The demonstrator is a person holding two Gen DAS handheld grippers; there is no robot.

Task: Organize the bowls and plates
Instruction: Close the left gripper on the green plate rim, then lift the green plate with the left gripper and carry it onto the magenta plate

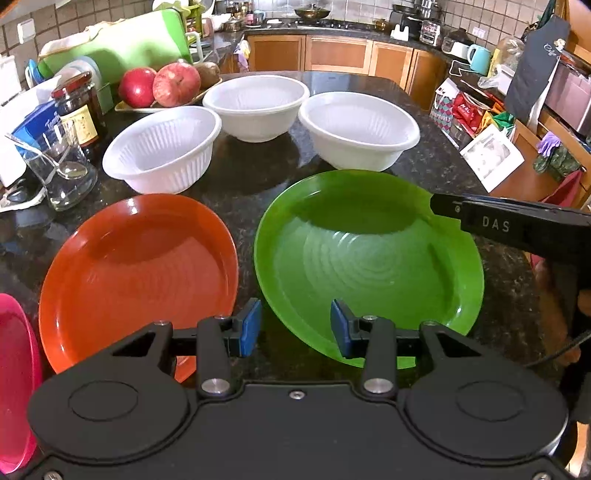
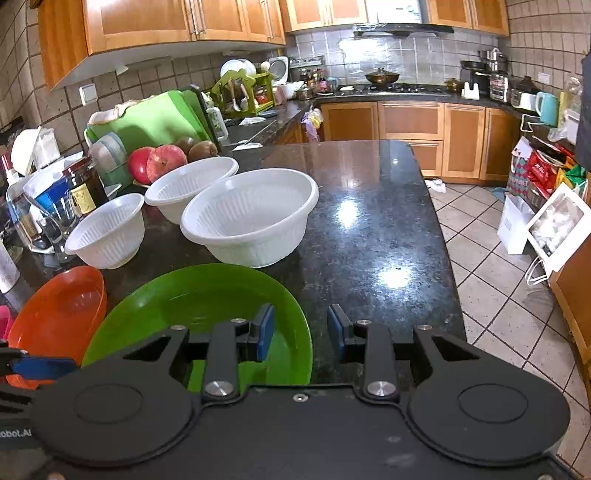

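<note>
your left gripper point(image 1: 295, 328) hovers unclenched between orange plate point(image 1: 140, 273) and green plate point(image 1: 369, 266); your right gripper point(image 2: 301, 332) straddles the green rim, jaws apart.

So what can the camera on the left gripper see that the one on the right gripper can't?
Only the left wrist view shows the whole orange plate and the glass with a spoon. Only the right wrist view shows the tiled floor and the wall cupboards. Both show the green plate, three white bowls and the apples on the dark counter.
</note>
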